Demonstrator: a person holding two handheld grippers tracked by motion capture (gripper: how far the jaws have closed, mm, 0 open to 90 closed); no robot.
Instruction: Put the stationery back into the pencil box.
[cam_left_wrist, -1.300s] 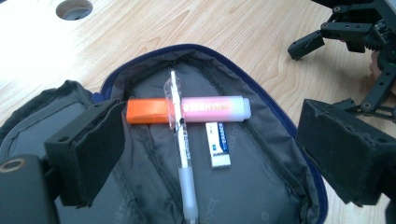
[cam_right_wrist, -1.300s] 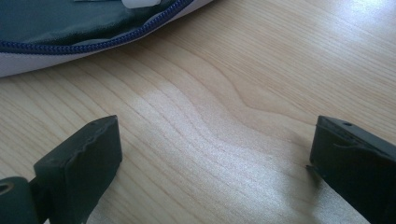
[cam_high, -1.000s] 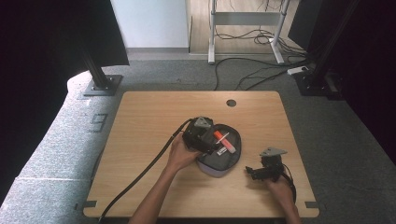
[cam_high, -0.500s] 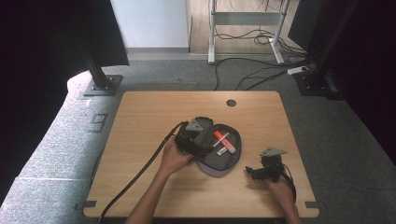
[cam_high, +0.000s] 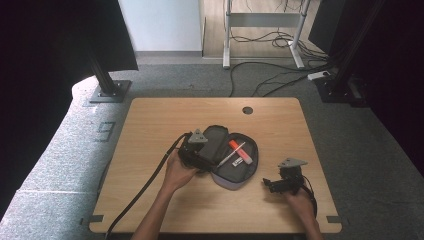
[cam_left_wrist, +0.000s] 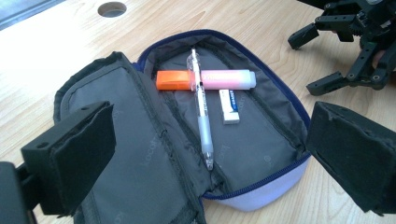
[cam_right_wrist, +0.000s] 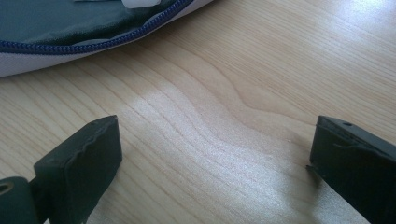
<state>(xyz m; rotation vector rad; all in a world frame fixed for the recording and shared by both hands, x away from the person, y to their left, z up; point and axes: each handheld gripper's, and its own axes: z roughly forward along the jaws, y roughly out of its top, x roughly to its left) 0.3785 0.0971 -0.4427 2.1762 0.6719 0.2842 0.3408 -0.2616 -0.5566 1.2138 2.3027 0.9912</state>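
A pale wooden table (cam_high: 150, 130) stands on grey carpet, cables trailing behind it. Near its middle lies one pencil case (cam_left_wrist: 154, 158), unzipped and spread flat. Its right half holds three things: a pink highlighter with an orange cap (cam_left_wrist: 208, 79), one clear pen (cam_left_wrist: 201, 119) lying across it, and a small white piece, probably an eraser (cam_left_wrist: 229, 106). The left gripper (cam_left_wrist: 210, 149) hovers low over the case's near edge with its jaws spread wide, grasping nothing. The right gripper (cam_high: 270, 184) sits low over bare wood just beside the case, jaws likewise apart and empty.
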